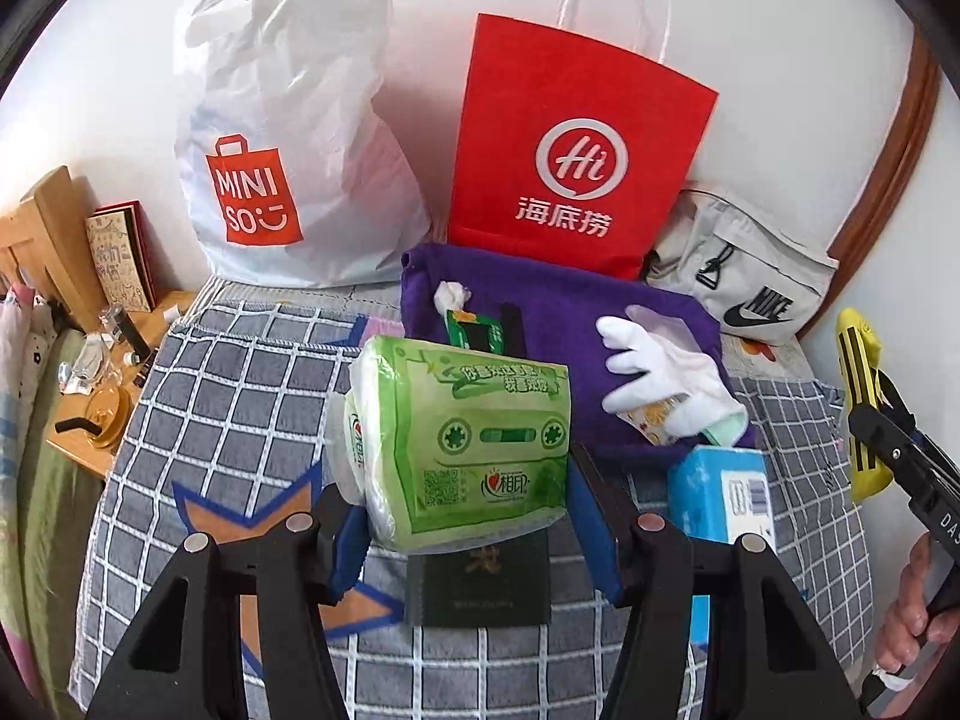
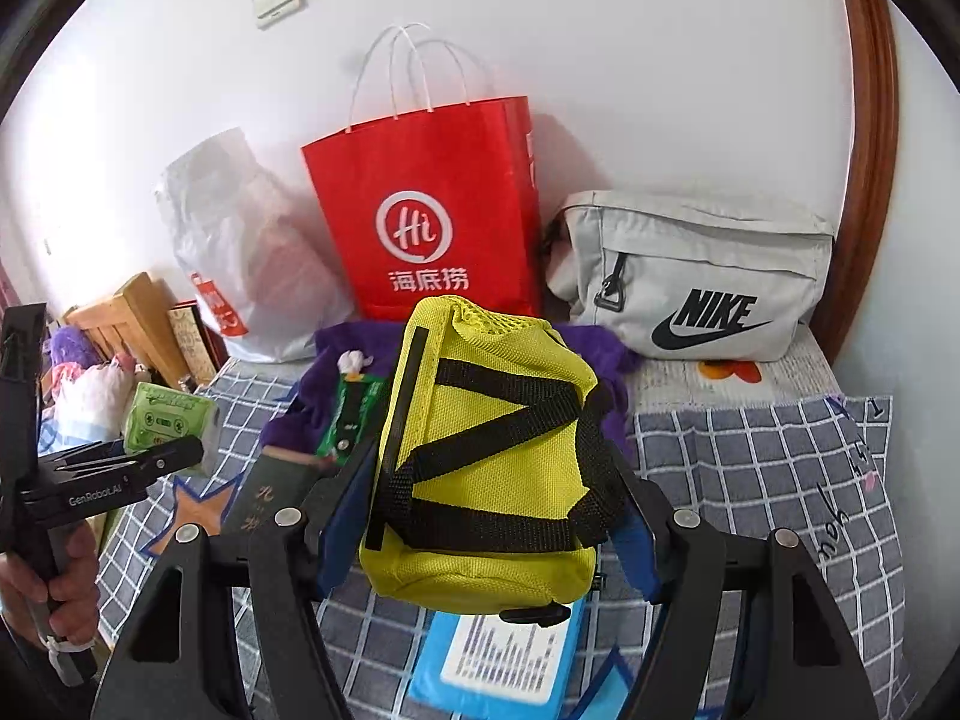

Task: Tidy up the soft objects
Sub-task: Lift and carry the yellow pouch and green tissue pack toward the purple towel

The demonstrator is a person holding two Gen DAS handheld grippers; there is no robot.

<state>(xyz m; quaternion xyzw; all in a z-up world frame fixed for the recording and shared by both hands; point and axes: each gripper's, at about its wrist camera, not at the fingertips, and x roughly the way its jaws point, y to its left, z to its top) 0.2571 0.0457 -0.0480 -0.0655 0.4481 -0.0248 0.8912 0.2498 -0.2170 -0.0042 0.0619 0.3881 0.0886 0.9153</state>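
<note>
My left gripper (image 1: 474,516) is shut on a green tissue pack (image 1: 468,450) and holds it above the checked bedspread (image 1: 228,396). My right gripper (image 2: 486,510) is shut on a yellow mesh pouch (image 2: 486,456) with black straps, held above a blue tissue box (image 2: 504,660). The pouch also shows at the right edge of the left wrist view (image 1: 861,384), and the tissue pack at the left of the right wrist view (image 2: 168,414). A purple cloth (image 1: 558,312) lies ahead with a white glove (image 1: 660,372) and a small green packet (image 1: 474,330) on it.
A white Miniso bag (image 1: 288,138), a red paper bag (image 1: 570,144) and a grey Nike bag (image 2: 696,282) stand against the wall. A dark booklet (image 1: 480,588) and the blue box (image 1: 720,492) lie on the bed. A wooden bedside table (image 1: 102,408) with clutter is at left.
</note>
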